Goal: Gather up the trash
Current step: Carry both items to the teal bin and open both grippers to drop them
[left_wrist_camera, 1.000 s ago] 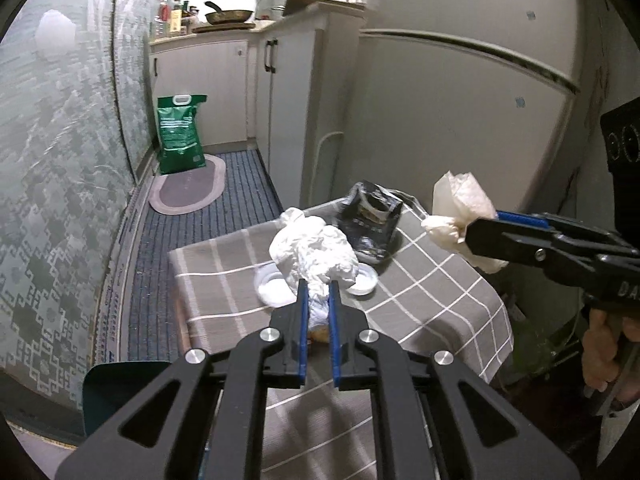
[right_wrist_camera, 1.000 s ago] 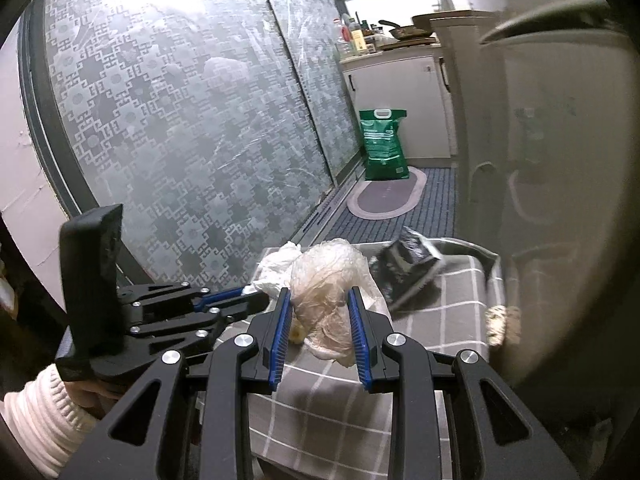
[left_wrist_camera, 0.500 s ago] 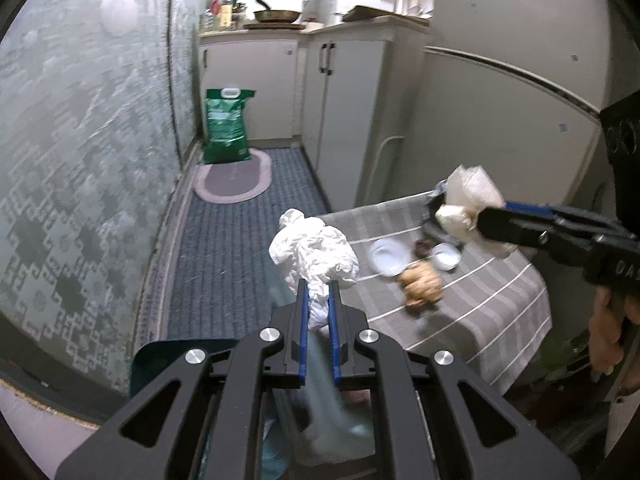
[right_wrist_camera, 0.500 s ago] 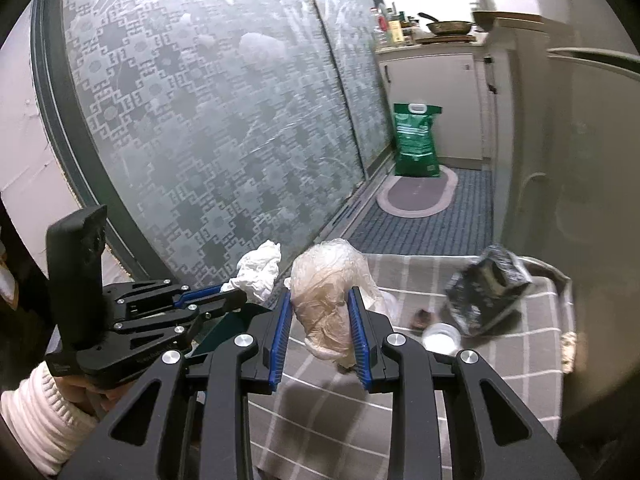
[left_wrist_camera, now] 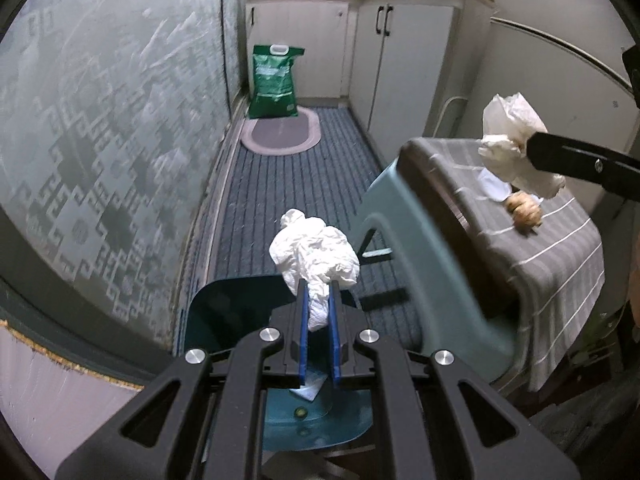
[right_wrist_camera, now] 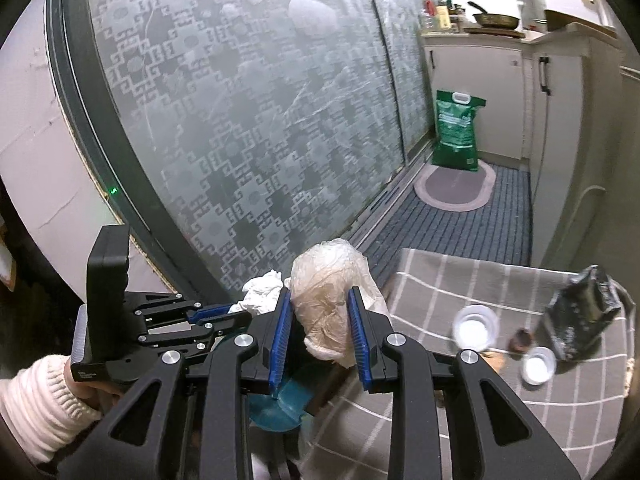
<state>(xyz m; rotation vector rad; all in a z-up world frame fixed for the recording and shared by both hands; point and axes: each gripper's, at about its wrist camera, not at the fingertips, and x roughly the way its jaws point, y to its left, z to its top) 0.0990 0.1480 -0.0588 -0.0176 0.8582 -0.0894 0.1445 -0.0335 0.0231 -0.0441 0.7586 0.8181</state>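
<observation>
Since one second ago, both claws have travelled from above the surface (right_wrist_camera: 500, 408) toward the teal trash bin (left_wrist_camera: 240, 304), which now lies directly below the left claw (left_wrist_camera: 319, 340).

Left wrist view only: the bin's open interior, its tilted lid (left_wrist_camera: 420, 248), and a brown food scrap (left_wrist_camera: 524, 210) on the checked cloth. Right wrist view only: a black crumpled bag (right_wrist_camera: 580, 320) and two white plastic lids (right_wrist_camera: 476, 326) on the surface, well apart from the bin.

Left claw: held over the bin opening, pads pressed together on the lower tail of a crumpled white tissue (left_wrist_camera: 316, 256) (most of the wad bulges above the fingertips). Right claw (right_wrist_camera: 320, 340): held at the surface edge just beside the left claw, pinching a wrinkled translucent plastic bag (right_wrist_camera: 330, 300) with a brownish tint. The person's left hand (right_wrist_camera: 92, 384), in a white knitted cuff, grips the left handle.
</observation>
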